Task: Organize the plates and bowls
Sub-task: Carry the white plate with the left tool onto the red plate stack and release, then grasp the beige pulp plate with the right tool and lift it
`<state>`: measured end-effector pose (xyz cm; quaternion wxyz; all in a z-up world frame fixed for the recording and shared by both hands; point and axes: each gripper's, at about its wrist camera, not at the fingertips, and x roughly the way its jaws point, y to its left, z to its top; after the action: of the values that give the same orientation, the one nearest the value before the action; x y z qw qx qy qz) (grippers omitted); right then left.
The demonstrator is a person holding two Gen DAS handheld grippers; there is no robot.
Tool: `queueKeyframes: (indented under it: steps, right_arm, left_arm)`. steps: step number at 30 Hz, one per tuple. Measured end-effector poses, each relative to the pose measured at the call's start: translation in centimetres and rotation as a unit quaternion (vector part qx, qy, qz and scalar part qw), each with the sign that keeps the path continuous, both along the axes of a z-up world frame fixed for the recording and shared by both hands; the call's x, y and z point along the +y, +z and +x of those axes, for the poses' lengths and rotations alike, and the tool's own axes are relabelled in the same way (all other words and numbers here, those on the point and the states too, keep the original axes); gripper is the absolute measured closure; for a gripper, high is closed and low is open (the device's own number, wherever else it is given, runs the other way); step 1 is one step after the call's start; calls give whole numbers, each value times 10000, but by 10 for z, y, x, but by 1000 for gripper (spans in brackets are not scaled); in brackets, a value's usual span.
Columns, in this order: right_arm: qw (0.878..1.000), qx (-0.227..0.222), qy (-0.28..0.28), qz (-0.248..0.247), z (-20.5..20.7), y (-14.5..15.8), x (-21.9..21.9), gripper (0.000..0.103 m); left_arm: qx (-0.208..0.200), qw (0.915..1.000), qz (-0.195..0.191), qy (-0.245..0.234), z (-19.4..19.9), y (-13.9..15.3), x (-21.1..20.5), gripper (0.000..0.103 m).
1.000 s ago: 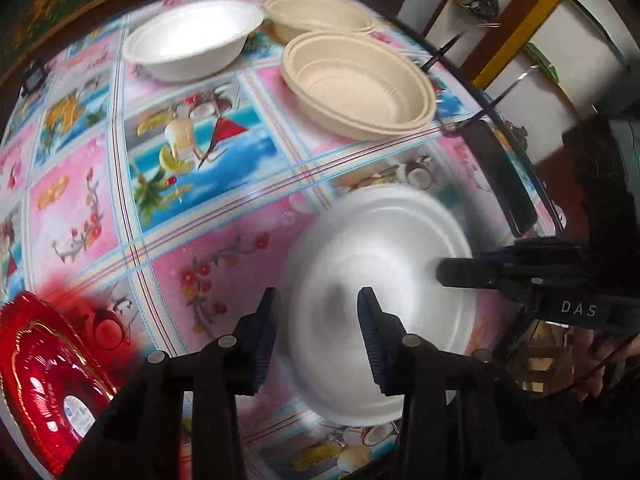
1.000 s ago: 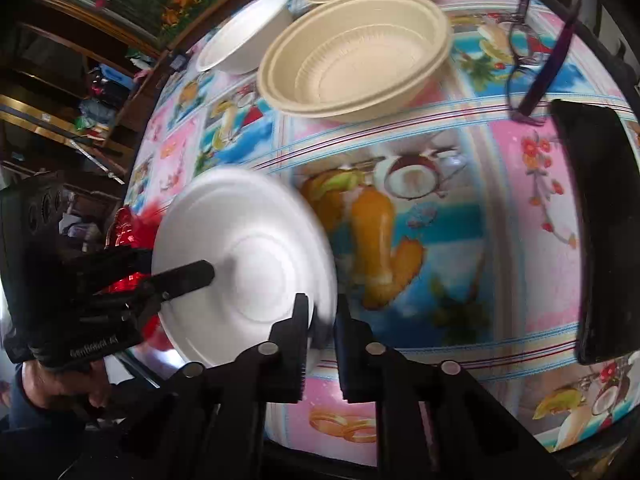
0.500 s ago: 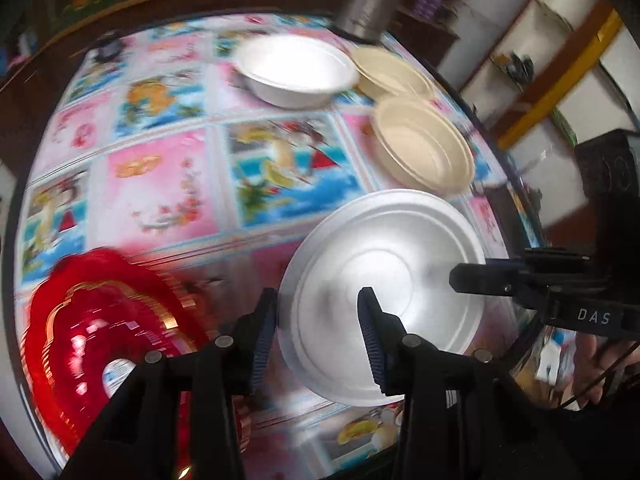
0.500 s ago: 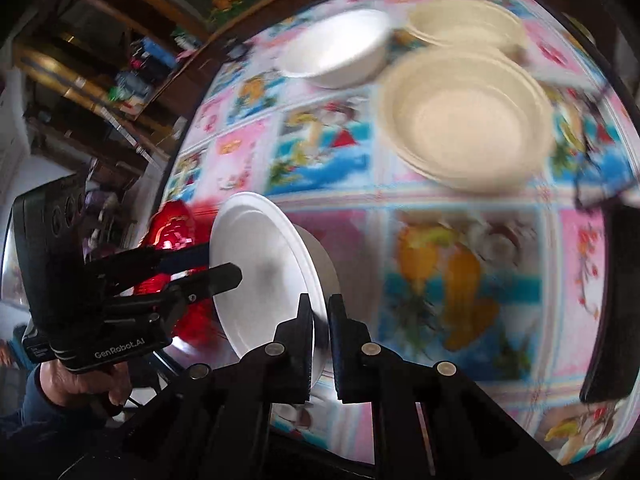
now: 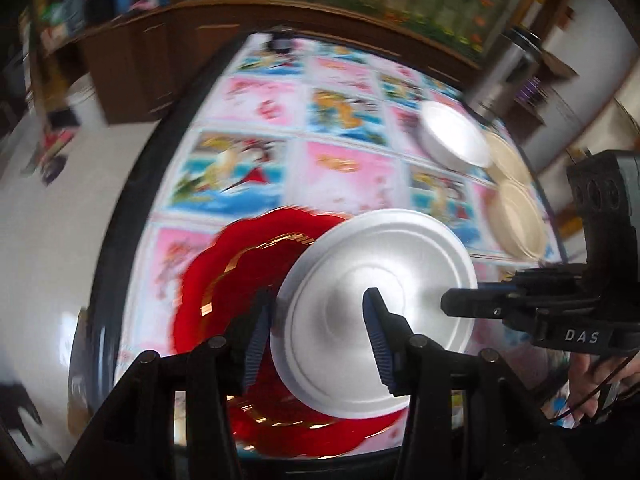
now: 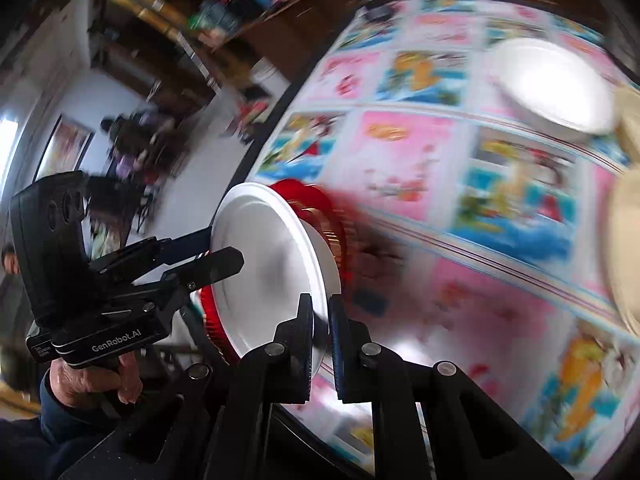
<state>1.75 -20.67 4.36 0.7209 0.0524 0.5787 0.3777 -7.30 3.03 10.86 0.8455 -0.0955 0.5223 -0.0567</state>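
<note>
Motion blur smears the tablecloth (image 6: 420, 168); red plate (image 5: 224, 280) half hidden behind white plate (image 5: 376, 308); right gripper (image 6: 319, 336) clamps its rim; left gripper (image 5: 316, 336) fingers spread, plate between them, contact unclear.

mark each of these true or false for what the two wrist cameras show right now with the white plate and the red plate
1. The right gripper is shut on the rim of the white plate. True.
2. The white plate lies flat on the tablecloth. False: it is held up, over the red plate.
3. The left gripper is clamped on the white plate. False: its fingers stand apart, with the plate's near edge between them.
4. A white bowl sits at the far side of the table, beside the beige bowls. True.
5. The red plate is stacked on the beige bowls. False: it sits at the near edge, apart from them.
</note>
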Motion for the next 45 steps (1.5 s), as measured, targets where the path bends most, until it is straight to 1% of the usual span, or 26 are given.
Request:
queueKeyframes:
  steps: [4,6,8,10,14,17,19,20,21,22,24,27,29,32,35,37,38,40,41,43,44,45]
  right_arm:
    - [9992,260,284,-121,5,-23,40,94]
    - [9985,335,368,-223,7,-34,54,94]
    - [9983,347,375,-281,8,-39,61,94]
    - [9981,253,372,-419,8,-41,67,94]
    - [9982,215,284,-480,13,-44,65,94]
    - [9983,58,268,-523,17,-46,67,93]
    - [9978,-97,260,-594,17,-43,66,93]
    - [9976,-152,274,-621,16,-40,63,93]
    - [9976,-210,263,-606,16,-37,60,90]
    - [9978,-219,253,-565,16,-34,57,83]
    - [9986,-265,177,-425,17,-26,47,72]
    - [9990,-334,195,-215,19,-15,35,68]
    - [9992,-360,112,-165,19,-9,27,68]
    - [9993,-302,-155,146,26,1,3,68]
    - [9966,-442,-686,115,38,10,-41,68]
    - [9919,-481,-1173,-7,50,12,-80,68]
    - [9887,-497,-1408,-108,56,11,-98,68]
    - [9773,-494,-1994,-515,67,4,-140,67]
    - [9727,-400,-2197,-636,72,-1,-157,65]
    - [9621,-77,-2626,-734,79,-17,-193,64]
    - [9547,57,-2858,-821,79,-25,-211,64]
    - [9529,105,-2912,-844,81,-29,-219,64]
  left_arm:
    - [212,9992,-58,340,-4,-22,27,58]
    - [319,9984,-92,449,-5,-35,33,58]
    - [382,9979,-210,486,-6,-43,36,58]
    - [396,9978,-231,473,-5,-48,35,58]
    - [349,9979,-216,495,-1,-49,33,58]
    - [309,9979,-197,540,3,-47,35,55]
    - [288,9980,-150,551,6,-44,35,49]
    - [270,9980,-117,567,6,-41,35,43]
    - [255,9979,-109,580,6,-40,36,41]
    - [233,9979,-121,594,6,-38,36,41]
    - [207,9979,-156,591,6,-35,36,41]
    - [171,9980,-87,607,8,-31,35,41]
    - [103,9978,-85,643,9,-25,35,41]
    - [-11,9982,-32,600,9,-15,31,41]
    - [-110,9986,-59,522,8,-5,26,41]
    - [-164,9988,-72,445,8,1,20,40]
    - [-182,9990,-80,397,9,3,16,40]
    - [-208,9993,-78,299,9,6,8,40]
    - [-205,9995,-87,229,10,7,3,39]
    - [-198,9997,-79,79,12,8,-8,39]
    - [-196,9998,-80,30,12,8,-11,39]
    - [-178,9998,-95,-61,13,8,-18,39]
